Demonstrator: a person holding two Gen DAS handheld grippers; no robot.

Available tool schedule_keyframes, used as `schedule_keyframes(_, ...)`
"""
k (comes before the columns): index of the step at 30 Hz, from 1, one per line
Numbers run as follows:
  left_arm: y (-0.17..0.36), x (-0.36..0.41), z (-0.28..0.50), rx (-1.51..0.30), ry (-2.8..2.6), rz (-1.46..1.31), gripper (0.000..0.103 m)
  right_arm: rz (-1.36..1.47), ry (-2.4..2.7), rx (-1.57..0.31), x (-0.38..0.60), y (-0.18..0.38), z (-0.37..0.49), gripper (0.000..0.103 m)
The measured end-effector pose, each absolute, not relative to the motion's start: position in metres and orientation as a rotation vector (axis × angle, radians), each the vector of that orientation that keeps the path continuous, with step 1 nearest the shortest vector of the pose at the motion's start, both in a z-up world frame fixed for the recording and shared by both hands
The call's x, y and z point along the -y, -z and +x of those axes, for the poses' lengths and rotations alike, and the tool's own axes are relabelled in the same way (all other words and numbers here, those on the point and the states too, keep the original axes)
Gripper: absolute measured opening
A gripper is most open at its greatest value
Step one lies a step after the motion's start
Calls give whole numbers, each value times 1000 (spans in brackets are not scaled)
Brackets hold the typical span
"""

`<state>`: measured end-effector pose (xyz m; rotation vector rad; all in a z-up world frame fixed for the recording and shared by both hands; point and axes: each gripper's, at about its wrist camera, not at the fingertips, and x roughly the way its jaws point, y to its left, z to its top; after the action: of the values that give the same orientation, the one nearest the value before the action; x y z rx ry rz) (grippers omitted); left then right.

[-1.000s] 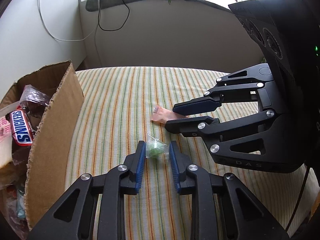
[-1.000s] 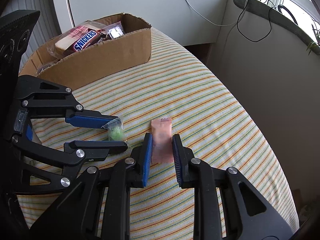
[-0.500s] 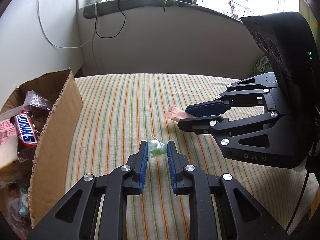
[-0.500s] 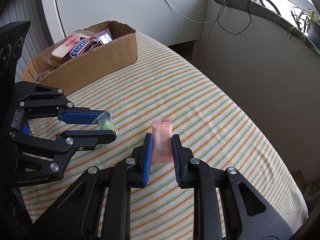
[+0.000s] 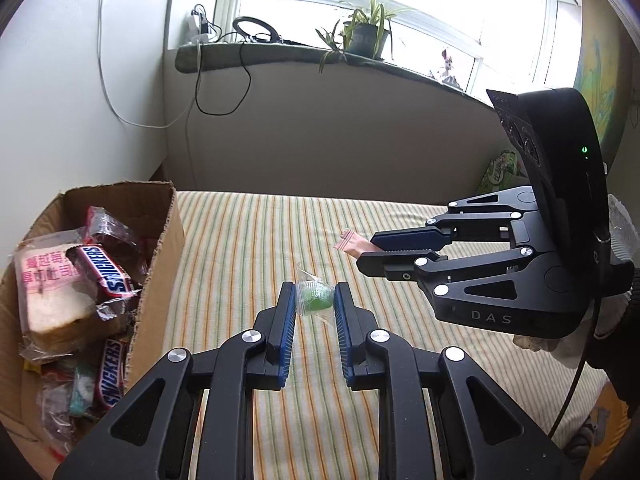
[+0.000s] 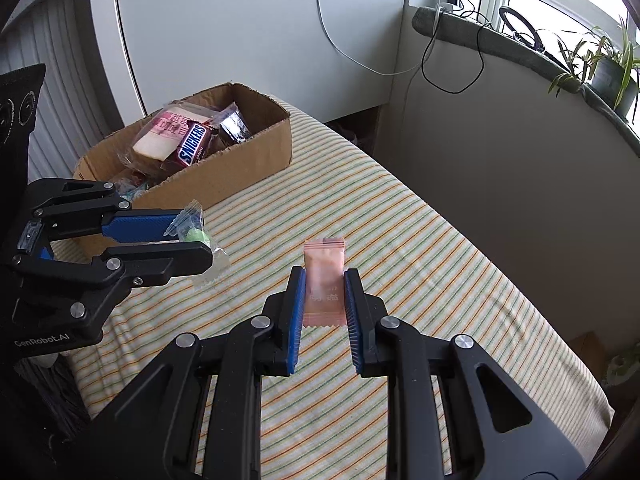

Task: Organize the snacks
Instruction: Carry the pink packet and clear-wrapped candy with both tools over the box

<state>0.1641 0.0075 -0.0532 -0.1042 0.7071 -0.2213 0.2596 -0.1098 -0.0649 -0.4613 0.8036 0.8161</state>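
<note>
My left gripper (image 5: 315, 304) is shut on a small green candy in clear wrap (image 5: 314, 298), held above the striped tablecloth (image 5: 248, 248). The same candy (image 6: 196, 236) shows in the right wrist view at the left gripper (image 6: 200, 240). My right gripper (image 6: 324, 292) is shut on a pink snack packet (image 6: 324, 280), also lifted off the cloth; in the left wrist view this right gripper (image 5: 368, 250) stands to the right with the pink packet (image 5: 354, 242) poking out. A cardboard box (image 5: 160, 264) of snacks sits at the left.
The box (image 6: 240, 160) holds Snickers bars (image 6: 194, 144), a wrapped sandwich (image 5: 48, 296) and several other wrapped snacks. A wall, a windowsill with a potted plant (image 5: 366, 36) and hanging cables lie beyond the table's far edge. A green bag (image 5: 500, 172) sits behind the right gripper.
Both grippers have risen off the tablecloth, each carrying its snack. The left closed tighter on the green candy. The view now takes in more of the window and box.
</note>
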Motion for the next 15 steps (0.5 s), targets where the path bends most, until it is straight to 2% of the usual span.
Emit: schedule_keyframes(15,30,-63,121,-601,192,-170,18,-461,-854,-747,42,33,221,20)
